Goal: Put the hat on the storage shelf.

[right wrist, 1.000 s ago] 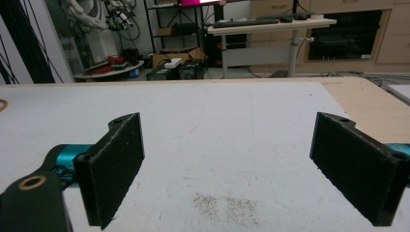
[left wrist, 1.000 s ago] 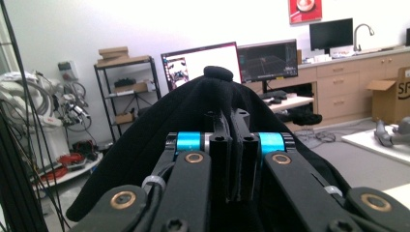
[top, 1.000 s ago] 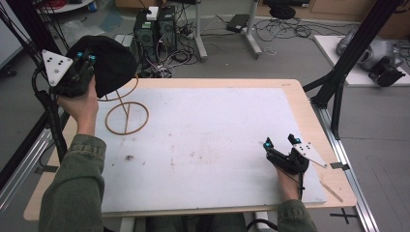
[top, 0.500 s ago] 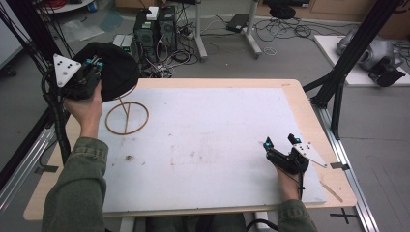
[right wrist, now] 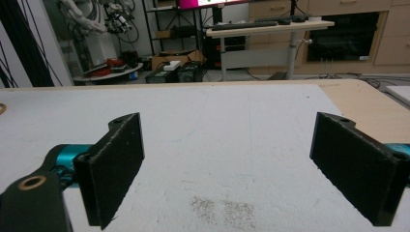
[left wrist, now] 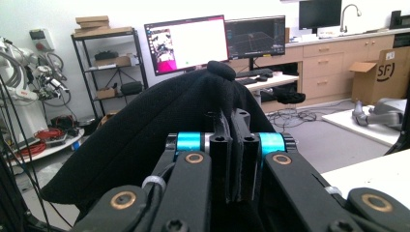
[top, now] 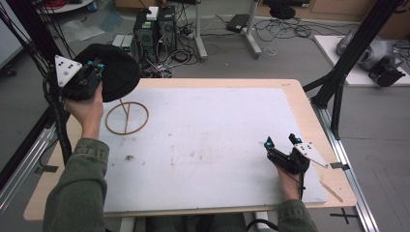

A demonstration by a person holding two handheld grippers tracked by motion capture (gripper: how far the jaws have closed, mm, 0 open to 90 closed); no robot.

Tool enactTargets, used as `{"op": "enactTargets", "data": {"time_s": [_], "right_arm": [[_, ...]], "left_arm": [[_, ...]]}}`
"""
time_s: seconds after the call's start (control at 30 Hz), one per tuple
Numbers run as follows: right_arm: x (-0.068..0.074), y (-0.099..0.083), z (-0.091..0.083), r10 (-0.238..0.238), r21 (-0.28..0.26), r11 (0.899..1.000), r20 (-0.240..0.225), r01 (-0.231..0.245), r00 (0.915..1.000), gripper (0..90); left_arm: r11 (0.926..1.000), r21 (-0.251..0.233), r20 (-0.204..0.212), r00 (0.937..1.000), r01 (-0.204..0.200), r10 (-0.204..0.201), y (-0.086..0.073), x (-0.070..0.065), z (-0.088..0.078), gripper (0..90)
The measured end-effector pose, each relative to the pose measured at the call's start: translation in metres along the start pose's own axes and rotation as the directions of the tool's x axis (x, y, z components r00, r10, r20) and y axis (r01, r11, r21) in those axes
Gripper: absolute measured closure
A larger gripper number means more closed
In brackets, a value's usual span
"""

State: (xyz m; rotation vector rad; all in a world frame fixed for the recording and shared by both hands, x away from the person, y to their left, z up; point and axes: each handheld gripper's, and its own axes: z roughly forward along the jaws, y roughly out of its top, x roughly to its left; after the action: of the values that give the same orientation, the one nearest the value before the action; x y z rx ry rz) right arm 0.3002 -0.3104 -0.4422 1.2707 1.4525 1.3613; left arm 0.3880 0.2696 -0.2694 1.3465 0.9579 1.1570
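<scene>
A black hat (top: pixel 113 70) hangs in the air above the table's far left corner, held up by my left gripper (top: pixel 96 67), which is shut on its brim. In the left gripper view the black fabric (left wrist: pixel 159 130) is pinched between the closed jaws and fills the middle. Below the hat a wooden ring stand (top: pixel 126 117) with a thin upright rod sits on the white mat. My right gripper (top: pixel 281 141) rests low on the mat near the front right, jaws wide open with nothing between its pads (right wrist: pixel 118 159).
A white mat (top: pixel 208 145) covers most of the wooden table (top: pixel 319 121). Black frame posts (top: pixel 348 63) rise at the right and left edges. Computers and cables (top: pixel 159 29) lie on the floor beyond the far edge. A dusty smudge (right wrist: pixel 222 208) marks the mat.
My left gripper has carried the hat a little to the right and toward the ring stand. The right gripper has stayed put and open.
</scene>
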Motion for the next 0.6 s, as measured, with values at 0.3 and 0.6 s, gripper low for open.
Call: {"op": "enactTargets", "data": {"time_s": [0.3,0.6], "right_arm": [[0.0,0.0,0.0,-0.003,-0.004,1.0,-0.001,0.003,1.0,11.2],[0.0,0.001,0.0,-0.003,-0.008,1.0,-0.002,0.003,1.0,11.2]], "left_arm": [[0.9992,0.002,-0.015,0.9991,0.04,-0.04,-0.001,0.003,-0.001,70.2],[0.9961,-0.007,-0.047,0.995,0.088,-0.088,-0.004,0.01,-0.002,32.8]]}}
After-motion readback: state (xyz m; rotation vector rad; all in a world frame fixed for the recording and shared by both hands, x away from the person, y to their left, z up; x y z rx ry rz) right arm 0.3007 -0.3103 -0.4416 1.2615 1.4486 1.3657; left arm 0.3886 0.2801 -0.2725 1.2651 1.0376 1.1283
